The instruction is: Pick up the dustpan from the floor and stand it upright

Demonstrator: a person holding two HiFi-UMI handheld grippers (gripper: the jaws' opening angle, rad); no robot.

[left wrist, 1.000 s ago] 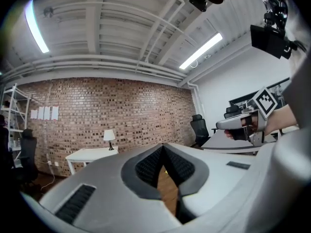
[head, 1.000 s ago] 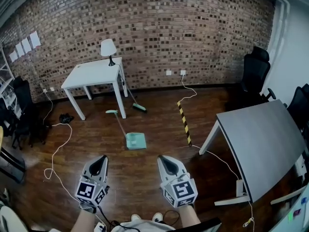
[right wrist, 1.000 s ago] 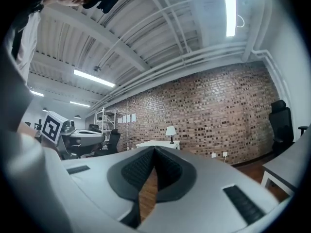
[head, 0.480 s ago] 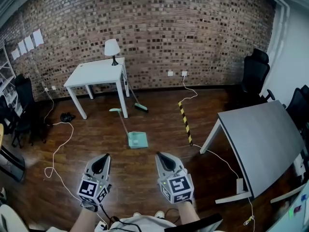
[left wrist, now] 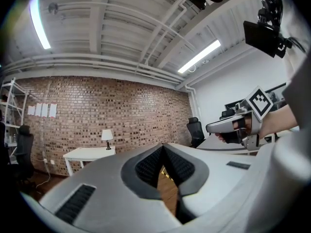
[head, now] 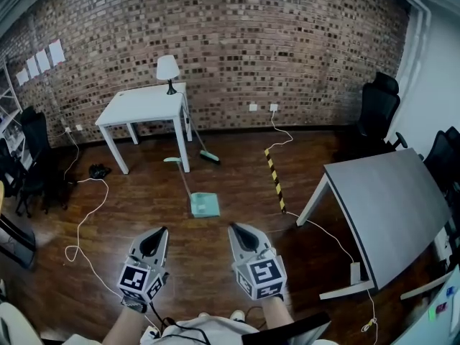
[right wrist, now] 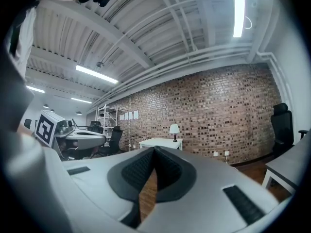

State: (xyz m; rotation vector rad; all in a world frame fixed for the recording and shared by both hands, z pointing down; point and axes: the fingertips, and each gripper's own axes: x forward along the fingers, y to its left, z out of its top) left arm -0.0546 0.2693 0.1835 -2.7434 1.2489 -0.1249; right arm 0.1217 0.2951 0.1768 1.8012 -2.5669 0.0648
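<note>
A pale green dustpan (head: 205, 204) lies flat on the wooden floor in the head view, its long handle (head: 180, 174) running up-left toward the white table. My left gripper (head: 152, 239) and right gripper (head: 239, 234) are held side by side well short of it, both pointing level toward the brick wall. Each is shut with nothing between its jaws, as the left gripper (left wrist: 163, 152) and right gripper (right wrist: 153, 152) show in their own views. The dustpan does not show in either gripper view.
A white table (head: 146, 108) with a lamp (head: 167, 68) stands by the brick wall, a broom (head: 203, 152) leaning at its leg. A grey table (head: 392, 200) fills the right, black chairs (head: 379, 106) behind it. Cables (head: 86, 218) and a yellow-black strip (head: 274, 178) cross the floor.
Both grippers have drifted forward a little, and the head view has shifted so the dustpan and white table sit slightly nearer. Both grippers stay shut.
</note>
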